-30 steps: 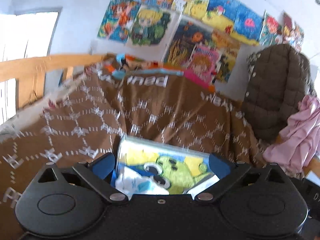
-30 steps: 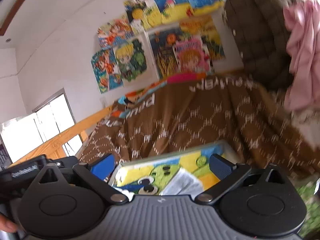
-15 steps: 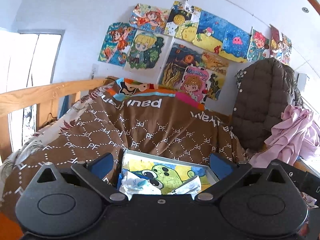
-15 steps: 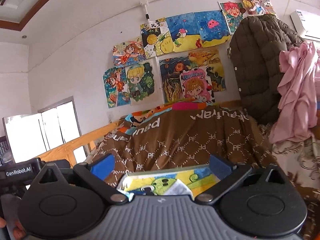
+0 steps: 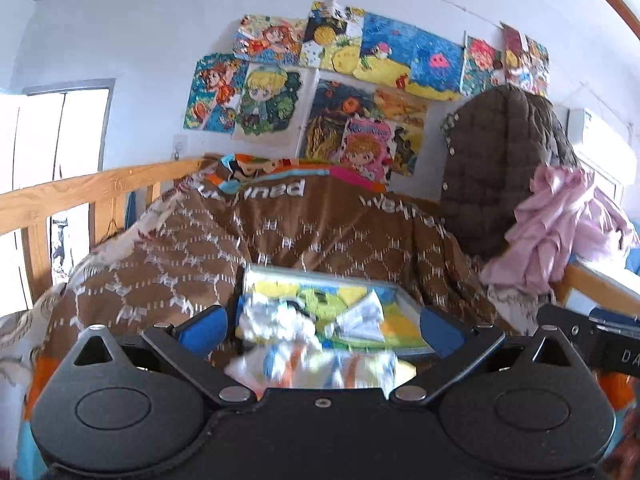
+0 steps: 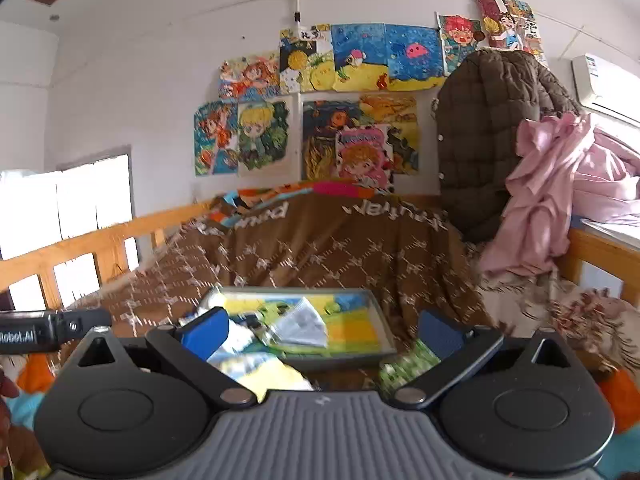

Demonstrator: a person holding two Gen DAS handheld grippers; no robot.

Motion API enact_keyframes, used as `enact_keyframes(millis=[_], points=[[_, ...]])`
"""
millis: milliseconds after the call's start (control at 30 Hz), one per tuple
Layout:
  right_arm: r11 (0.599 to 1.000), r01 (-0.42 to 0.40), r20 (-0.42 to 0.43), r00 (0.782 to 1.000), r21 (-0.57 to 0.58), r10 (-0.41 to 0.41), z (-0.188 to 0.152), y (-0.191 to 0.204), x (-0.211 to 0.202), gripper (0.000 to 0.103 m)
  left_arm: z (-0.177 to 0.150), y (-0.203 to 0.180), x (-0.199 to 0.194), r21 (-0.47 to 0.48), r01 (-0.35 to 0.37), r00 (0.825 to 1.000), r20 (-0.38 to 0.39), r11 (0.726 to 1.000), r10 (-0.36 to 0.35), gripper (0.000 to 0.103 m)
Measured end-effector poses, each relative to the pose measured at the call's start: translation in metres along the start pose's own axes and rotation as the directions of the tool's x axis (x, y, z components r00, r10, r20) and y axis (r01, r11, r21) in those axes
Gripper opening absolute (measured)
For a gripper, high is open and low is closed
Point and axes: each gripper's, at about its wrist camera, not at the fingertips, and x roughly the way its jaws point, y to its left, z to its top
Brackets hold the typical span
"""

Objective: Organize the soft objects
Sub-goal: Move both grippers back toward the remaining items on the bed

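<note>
Bright daylight, both views. Window (image 5: 52,184) far left of the left gripper (image 5: 320,326) is blown out white; same in right view. Motion blur smears the tray (image 6: 376,312) and cloth (image 5: 280,324) between the fingers, plus the brown quilt (image 5: 320,236) ahead. Wall drawings (image 6: 320,112) fairly sharp. Strong fisheye bending, dark corners.

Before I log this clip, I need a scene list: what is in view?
tray: one, grey rim, cartoon print, on the bed.
crumpled soft items: several, white and blue, blurred, at the tray's near end.
blanket: one, brown patterned, over the bed.
drawings: many, colourful, on the wall.
quilted coat: one, brown, hanging right.
pink cloth: one, draped beside the coat.
left gripper: fingers open.
right gripper: fingers open.
</note>
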Motion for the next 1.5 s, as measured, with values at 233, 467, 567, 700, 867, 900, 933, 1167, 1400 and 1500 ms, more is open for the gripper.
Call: enact_keyframes(millis=[233, 467, 567, 700, 867, 900, 933, 1167, 1400, 1500], points=[[0.998, 0.045, -0.043, 0.998, 0.033, -0.044, -0.018, -0.005, -0.027, 0.103, -0.032, -0.002, -0.02, 0.011, -0.008, 0.995, -0.094, 1.0, 0.009, 0.102], [0.995, 0.036, -0.142, 0.99, 0.09, -0.023, -0.035, -0.015, -0.041, 0.103, -0.043, -0.003, -0.037, 0.013, -0.057, 0.993, -0.106, 0.998, 0.058, 0.102], [0.993, 0.051, -0.162, 0.986, 0.109, -0.033, -0.038, -0.018, -0.046, 0.103, -0.046, -0.004, -0.042, 0.012, -0.062, 0.992, -0.111, 0.998, 0.063, 0.102], [0.986, 0.087, -0.273, 0.961, 0.145, -0.045, -0.049, -0.021, -0.039, 0.103, -0.054, -0.007, -0.042, 0.028, -0.064, 0.986, -0.149, 0.998, 0.067, 0.102], [0.982, 0.13, -0.345, 0.936, 0.137, -0.076, -0.058, -0.022, -0.028, 0.103, -0.065, -0.016, -0.033, 0.064, -0.083, 0.978, -0.188, 0.994, 0.094, 0.102], [0.982, 0.13, -0.35, 0.934, 0.139, -0.074, -0.059, -0.022, -0.027, 0.103, -0.067, -0.016, -0.032, 0.072, -0.083, 0.976, -0.195, 0.994, 0.095, 0.102], [0.982, 0.13, -0.356, 0.931, 0.139, -0.073, -0.06, -0.022, -0.026, 0.103, -0.068, -0.017, -0.031, 0.08, -0.081, 0.975, -0.202, 0.994, 0.095, 0.102], [0.984, 0.127, -0.396, 0.916, 0.127, -0.067, -0.062, -0.021, -0.02, 0.103, -0.077, -0.022, -0.024, 0.123, -0.063, 0.963, -0.253, 0.99, 0.093, 0.102], [0.976, 0.119, -0.469, 0.883, 0.181, -0.02, -0.062, -0.034, 0.0, 0.103, -0.085, -0.032, -0.016, 0.15, -0.008, 0.95, -0.309, 0.989, 0.054, 0.102], [0.977, 0.109, -0.494, 0.869, 0.183, -0.004, -0.061, -0.039, 0.012, 0.103, -0.088, -0.037, -0.012, 0.159, 0.029, 0.948, -0.318, 0.987, 0.024, 0.102]])
